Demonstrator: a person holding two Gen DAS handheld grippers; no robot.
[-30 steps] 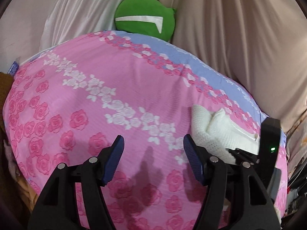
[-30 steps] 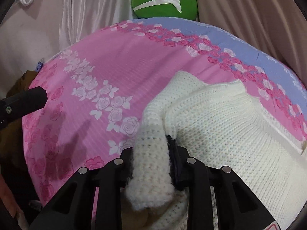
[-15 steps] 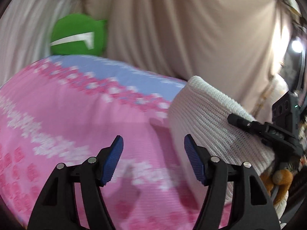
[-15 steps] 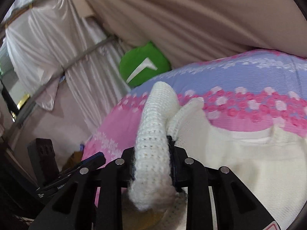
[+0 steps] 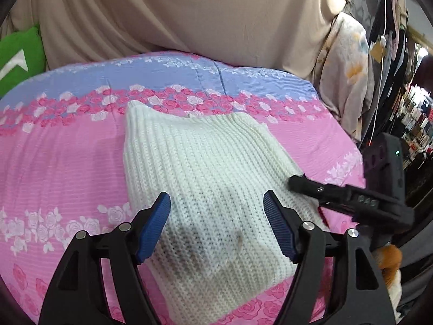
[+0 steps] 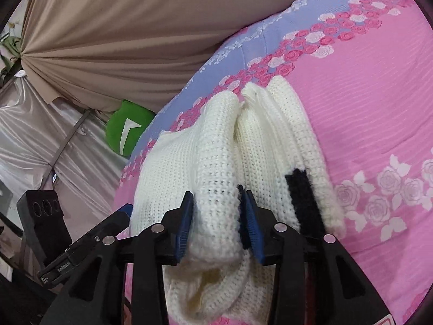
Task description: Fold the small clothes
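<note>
Left wrist view: a white knitted sweater (image 5: 205, 178) is seen lying folded on the pink floral bedsheet (image 5: 54, 162), and the left gripper (image 5: 216, 222) is held just above it with its blue-padded jaws spread apart and nothing between them. From the right wrist view, a thick fold of the sweater (image 6: 216, 189) is clamped by the right gripper (image 6: 216, 224) (a black patch shows on the knit). A green cushion (image 6: 127, 130) is seen behind the bed.
</note>
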